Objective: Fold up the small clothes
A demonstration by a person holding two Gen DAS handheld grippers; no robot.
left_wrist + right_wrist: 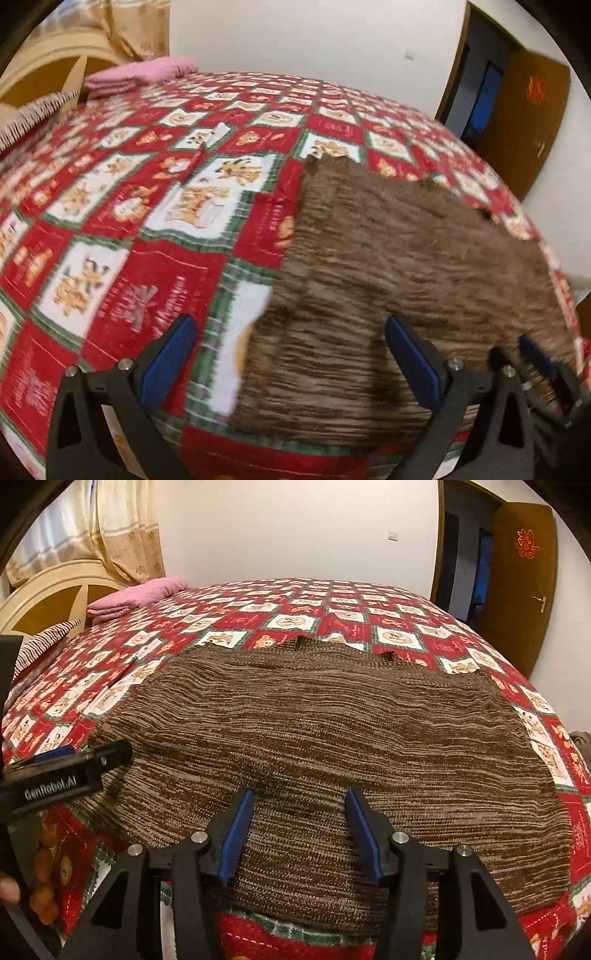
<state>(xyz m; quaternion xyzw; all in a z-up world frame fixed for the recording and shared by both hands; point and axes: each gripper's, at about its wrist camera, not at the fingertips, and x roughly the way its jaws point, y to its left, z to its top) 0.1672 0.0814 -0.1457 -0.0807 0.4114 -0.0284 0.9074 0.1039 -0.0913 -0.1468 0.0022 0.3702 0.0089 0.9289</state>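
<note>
The brown knit garment (325, 746) is lying spread flat on the patchwork bedspread (303, 616). The left gripper (291, 360) is standing fully spread over the garment's near left edge, pinching nothing. The right gripper (299, 834) is hovering part-spread above the near hem, empty. The step in hand appears to be re-gripping between folds; next, each gripper needs to close on an edge.

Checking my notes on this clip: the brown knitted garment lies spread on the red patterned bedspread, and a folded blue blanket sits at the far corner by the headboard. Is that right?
Not quite. The folded blanket by the headboard is pink, not blue; the right wrist view shows it clearly. The rest holds: the brown knitted garment lies spread on the red patterned bedspread.
</note>
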